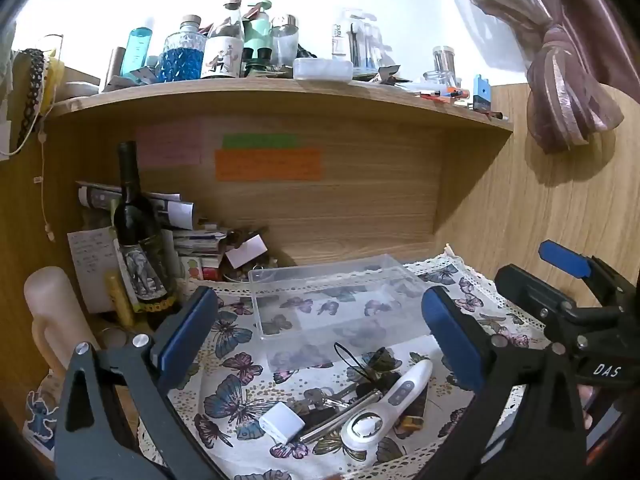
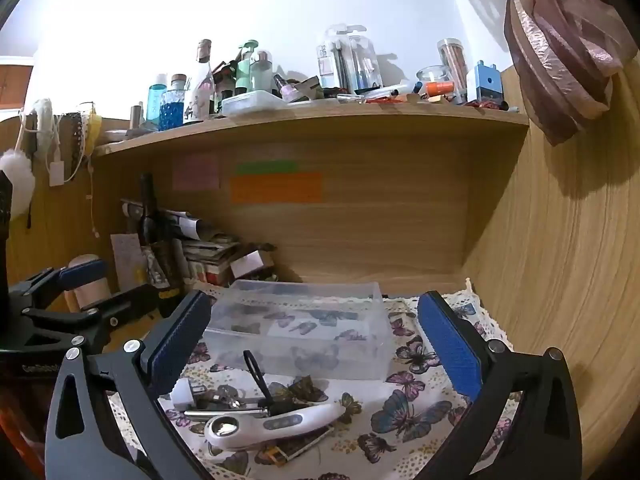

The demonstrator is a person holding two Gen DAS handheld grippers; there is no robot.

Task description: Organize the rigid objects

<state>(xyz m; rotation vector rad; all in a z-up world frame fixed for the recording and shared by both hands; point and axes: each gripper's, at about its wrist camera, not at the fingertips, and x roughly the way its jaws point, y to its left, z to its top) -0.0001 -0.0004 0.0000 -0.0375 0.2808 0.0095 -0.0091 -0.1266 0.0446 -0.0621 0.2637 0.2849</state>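
Far left: a dark wine bottle [image 1: 136,236] is stood upright in the desk corner, beside stacked papers.

Left gripper [image 1: 320,332]: jaws spread wide, nothing held, nothing touched. It is hung above the butterfly cloth [image 1: 232,400], with the clutter pile framed between its blue pads [image 1: 188,332].

Centre, near side: a white magnifier [image 1: 384,408] is laid tilted across a metal rod, with keys [image 1: 320,398] and a white charger block [image 1: 282,422] just beside it to the left. A black loop strap is draped over the pile.

Centre, far side: a clear plastic box [image 1: 336,300] is sat on the cloth, just behind the pile; no lid seen on it.

Right gripper [image 2: 316,344]: jaws also wide, nothing gripped, no contact. The same magnifier [image 2: 264,424] is seen near its left pad.
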